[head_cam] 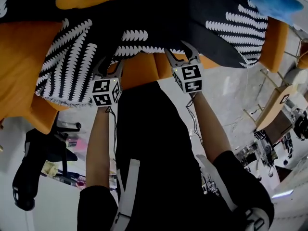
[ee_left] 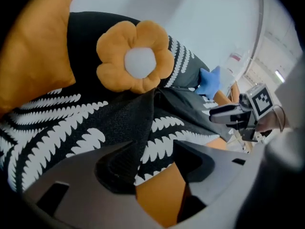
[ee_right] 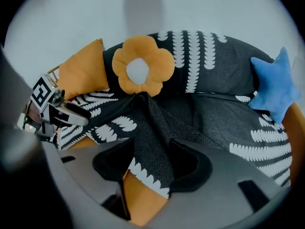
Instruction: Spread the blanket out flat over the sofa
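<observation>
The blanket (head_cam: 159, 13) lies rumpled across the sofa (head_cam: 19, 61), with its hem at the front edge. Left gripper (head_cam: 109, 65) and right gripper (head_cam: 181, 52): jaws wide apart, with a raised blanket fold between each pair, unclamped.

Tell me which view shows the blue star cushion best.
Right gripper view: the blue star cushion shows nearly whole, large and unblocked against the blanket. Head view has it at the top right corner, cut by the frame edge. Left gripper view shows only a small distant patch of it.
</observation>
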A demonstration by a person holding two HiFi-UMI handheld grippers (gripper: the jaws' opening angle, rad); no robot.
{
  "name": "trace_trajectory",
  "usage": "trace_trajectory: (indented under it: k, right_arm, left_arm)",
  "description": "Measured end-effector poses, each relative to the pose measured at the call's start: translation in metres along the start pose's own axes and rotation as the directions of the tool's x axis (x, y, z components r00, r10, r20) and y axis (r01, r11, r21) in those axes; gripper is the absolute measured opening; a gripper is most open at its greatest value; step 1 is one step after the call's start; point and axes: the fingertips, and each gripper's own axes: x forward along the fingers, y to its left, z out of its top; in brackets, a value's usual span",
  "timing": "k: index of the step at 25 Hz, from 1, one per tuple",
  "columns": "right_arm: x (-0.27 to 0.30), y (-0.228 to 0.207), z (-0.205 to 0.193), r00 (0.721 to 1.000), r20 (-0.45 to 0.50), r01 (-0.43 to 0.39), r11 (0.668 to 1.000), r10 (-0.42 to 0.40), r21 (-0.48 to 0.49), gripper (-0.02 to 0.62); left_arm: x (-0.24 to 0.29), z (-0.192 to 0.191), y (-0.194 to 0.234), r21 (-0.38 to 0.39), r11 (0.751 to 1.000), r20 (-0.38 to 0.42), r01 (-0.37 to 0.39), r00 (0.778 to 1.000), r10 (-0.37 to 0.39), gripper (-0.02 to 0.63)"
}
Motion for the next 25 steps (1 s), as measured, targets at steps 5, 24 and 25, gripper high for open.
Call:
trace_trajectory:
  k: [5, 24, 25]
  right_arm:
    - [0.048, -0.009, -0.008, 0.997, -0.073, -0.018, 1.000, 0.019, 0.003, 0.244]
    - [0.086, -0.039, -0.044, 0.988, -0.152, 0.045, 0.990, -0.024, 0.134, 0.075]
    - [0.085, -0.038, -0.046, 0.988, -0.155, 0.042, 0.990, -0.021, 0.133, 0.064]
  left_arm:
    - [0.025, -0.011, 0.034, 0.071, 0.994, -0.078, -0.083, 0.993, 0.089, 0.244]
    - [0.046, -0.041, 0.068, 0.031, 0.983, -0.181, -0.179, 0.967, 0.181, 0.080]
    - [0.045, -0.042, 0.068, 0.021, 0.984, -0.180, -0.178, 0.967, 0.179, 0.067]
